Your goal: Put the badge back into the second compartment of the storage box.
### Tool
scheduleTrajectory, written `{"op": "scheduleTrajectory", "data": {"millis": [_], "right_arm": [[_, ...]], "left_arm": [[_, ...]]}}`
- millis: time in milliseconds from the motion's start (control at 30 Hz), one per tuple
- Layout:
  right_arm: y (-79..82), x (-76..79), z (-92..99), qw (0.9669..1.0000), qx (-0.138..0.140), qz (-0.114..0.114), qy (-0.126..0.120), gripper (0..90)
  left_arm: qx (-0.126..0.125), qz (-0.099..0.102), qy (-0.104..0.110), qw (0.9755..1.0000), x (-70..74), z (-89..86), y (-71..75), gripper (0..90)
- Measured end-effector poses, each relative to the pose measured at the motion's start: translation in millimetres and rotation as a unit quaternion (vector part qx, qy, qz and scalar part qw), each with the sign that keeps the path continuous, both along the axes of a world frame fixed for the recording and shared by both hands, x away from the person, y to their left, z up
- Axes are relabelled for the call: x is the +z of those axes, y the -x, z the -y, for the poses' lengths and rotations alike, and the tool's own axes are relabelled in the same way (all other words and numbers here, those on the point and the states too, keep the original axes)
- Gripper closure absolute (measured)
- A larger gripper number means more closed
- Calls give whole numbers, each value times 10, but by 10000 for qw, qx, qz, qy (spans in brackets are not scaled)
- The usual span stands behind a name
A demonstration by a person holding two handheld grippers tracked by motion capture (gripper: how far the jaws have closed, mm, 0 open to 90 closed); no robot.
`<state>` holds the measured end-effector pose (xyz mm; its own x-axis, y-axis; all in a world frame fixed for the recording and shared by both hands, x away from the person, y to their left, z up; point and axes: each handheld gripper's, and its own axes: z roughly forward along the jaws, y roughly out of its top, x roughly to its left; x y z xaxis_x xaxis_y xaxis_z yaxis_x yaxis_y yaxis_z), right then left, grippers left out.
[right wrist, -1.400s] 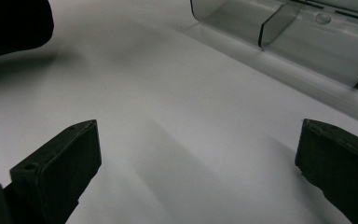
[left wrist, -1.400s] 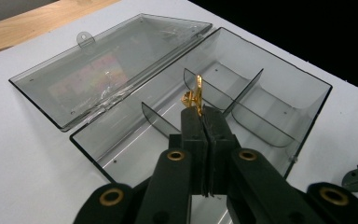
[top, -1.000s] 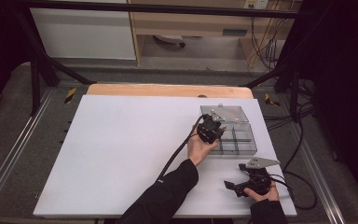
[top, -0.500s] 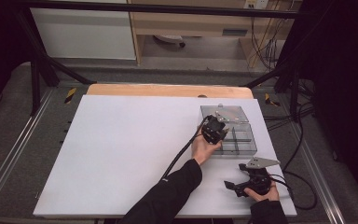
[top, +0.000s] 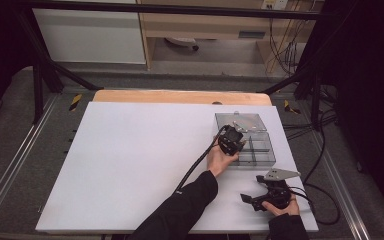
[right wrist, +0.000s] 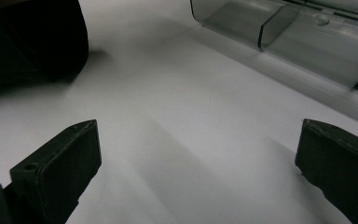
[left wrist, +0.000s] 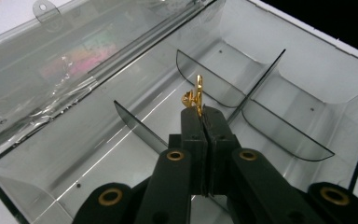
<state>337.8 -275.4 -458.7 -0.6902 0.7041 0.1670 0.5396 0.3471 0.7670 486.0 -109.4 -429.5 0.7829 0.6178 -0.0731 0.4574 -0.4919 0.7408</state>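
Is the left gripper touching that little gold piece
Touching. The left gripper view shows the left gripper shut on the gold piece above the box.

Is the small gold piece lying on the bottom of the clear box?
No, the gold piece is pinched between the shut jaws of the left gripper, held above the open compartments of the clear box.

Left hand-held gripper (top: 231, 141) over clear box (top: 260, 150) on table (top: 130, 160).
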Motion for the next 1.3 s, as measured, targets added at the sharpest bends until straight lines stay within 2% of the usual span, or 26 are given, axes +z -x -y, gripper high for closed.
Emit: {"op": "scheduleTrajectory", "data": {"millis": [133, 333, 467, 633, 933, 1300], "right_arm": [[-1, 1, 2, 10000, 1, 14, -5, 6], [1, 0, -1, 10000, -5, -4, 6, 6], [2, -3, -3, 10000, -16, -9, 14, 6], [3, -2, -4, 10000, -23, -16, 6, 6], [-2, -4, -3, 10000, -22, 0, 38, 6], [-1, -8, -8, 10000, -43, -31, 66, 6]], "left_arm": [[-33, 34, -24, 10000, 16, -5, 7, 869], [-87, 82, -33, 9999, 78, -59, 30, 803], [-98, 123, 51, 9999, 135, -144, 53, 747], [-104, 160, 49, 9998, 200, -281, 92, 698], [-139, 240, 61, 9996, 330, -612, 218, 580], [-30, 284, -13, 9996, 395, -1210, 372, 383]]}}
